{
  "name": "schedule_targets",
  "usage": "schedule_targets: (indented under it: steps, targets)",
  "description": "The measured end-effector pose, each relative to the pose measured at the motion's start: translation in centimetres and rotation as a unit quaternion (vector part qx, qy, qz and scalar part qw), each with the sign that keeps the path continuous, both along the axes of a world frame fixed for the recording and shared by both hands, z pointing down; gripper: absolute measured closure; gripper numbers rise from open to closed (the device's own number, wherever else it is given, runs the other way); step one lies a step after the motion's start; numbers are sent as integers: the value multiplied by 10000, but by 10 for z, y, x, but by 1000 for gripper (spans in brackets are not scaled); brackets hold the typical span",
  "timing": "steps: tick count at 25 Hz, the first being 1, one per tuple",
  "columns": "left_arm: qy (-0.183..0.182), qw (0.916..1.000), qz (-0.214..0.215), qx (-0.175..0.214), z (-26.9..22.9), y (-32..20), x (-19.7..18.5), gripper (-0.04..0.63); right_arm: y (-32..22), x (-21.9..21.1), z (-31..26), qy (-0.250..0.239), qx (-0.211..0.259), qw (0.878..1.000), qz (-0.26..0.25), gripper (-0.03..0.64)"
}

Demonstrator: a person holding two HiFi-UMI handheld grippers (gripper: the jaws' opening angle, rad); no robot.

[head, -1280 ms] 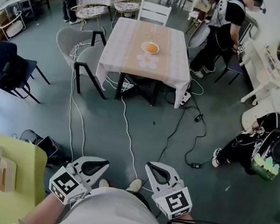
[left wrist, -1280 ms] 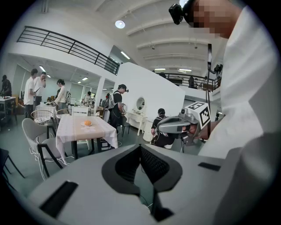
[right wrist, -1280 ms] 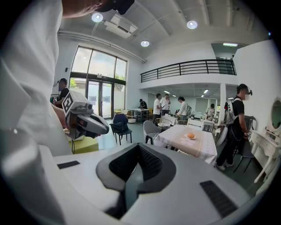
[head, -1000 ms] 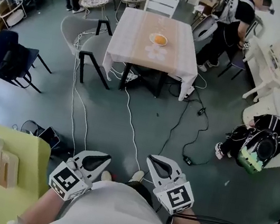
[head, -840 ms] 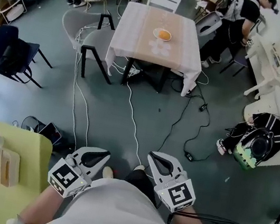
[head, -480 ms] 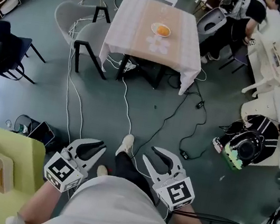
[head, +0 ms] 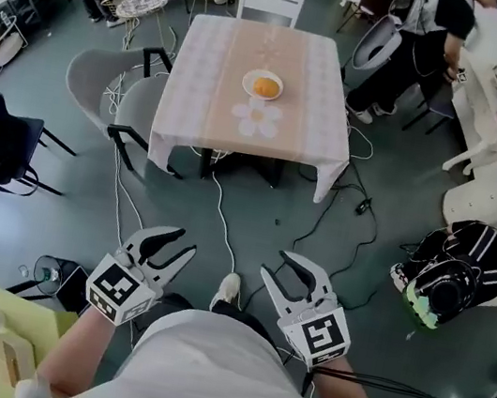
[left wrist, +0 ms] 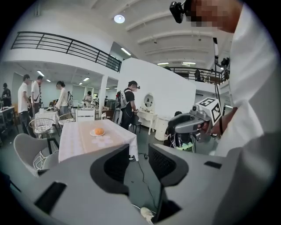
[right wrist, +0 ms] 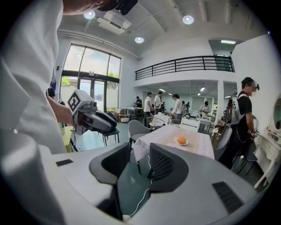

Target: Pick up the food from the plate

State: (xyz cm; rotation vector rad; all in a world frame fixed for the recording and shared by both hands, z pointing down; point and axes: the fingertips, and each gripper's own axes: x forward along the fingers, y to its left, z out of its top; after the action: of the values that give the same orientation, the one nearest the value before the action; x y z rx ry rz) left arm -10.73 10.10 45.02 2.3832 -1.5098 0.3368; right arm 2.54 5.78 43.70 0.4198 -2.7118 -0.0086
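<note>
- Well, the food (head: 266,86), a round orange piece, sits on a white plate (head: 247,81) near the middle of the cloth-covered table (head: 217,64), in the upper centre of the head view. It is well apart from both of your tools.
- Your left gripper (head: 183,243) shows just left of centre in the lower part of that view, and your right gripper (head: 276,265) just right of centre. Both point up the frame toward the table.
- The left jaws are opening and stand a modest way apart. Nothing is between them; only the floor (head: 388,218) and a white cable (head: 224,227) show beyond the gap.
- The right jaws are opening too, a little wider, and they are just as empty.
- What the coming move turns on: the food lies far ahead, about on the line that runs between your two grippers. In the left gripper view it stands up and left of the jaw gap; in the right gripper view, up and right of it.
- I judge neither hand nearer, so either could lead once you have crossed the floor to the table.
- From here the piece looks round with no long axis, so I'd say the jaw direction matters little.
- No brand or label can be read. The marker cube (head: 326,335) on each gripper bears only a black-and-white square pattern, and the flower-shaped mat (head: 258,117) just below the plate shows no print.
</note>
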Motion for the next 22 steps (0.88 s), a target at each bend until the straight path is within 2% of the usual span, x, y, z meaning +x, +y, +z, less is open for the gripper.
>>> schedule_targets:
  steps: [7, 11, 18, 22]
  targets:
    - [-413, 9975, 565, -115, 24, -140, -16, 416, -88, 18, 18, 51, -165, 9968, 775, 442]
    - [-844, 9919, 922, -219, 43, -230, -40, 384, -131, 21, 24, 217, -271, 9912, 1274, 426]
    - [-1524, 9751, 1552, -432, 83, -398, -87, 342, -217, 4, 10, 248, -300, 9703, 2387, 410]
    - [-2037, 9581, 1867, -757, 124, -478, -111, 323, -253, -7, 3, 282, -344, 9543, 2956, 410]
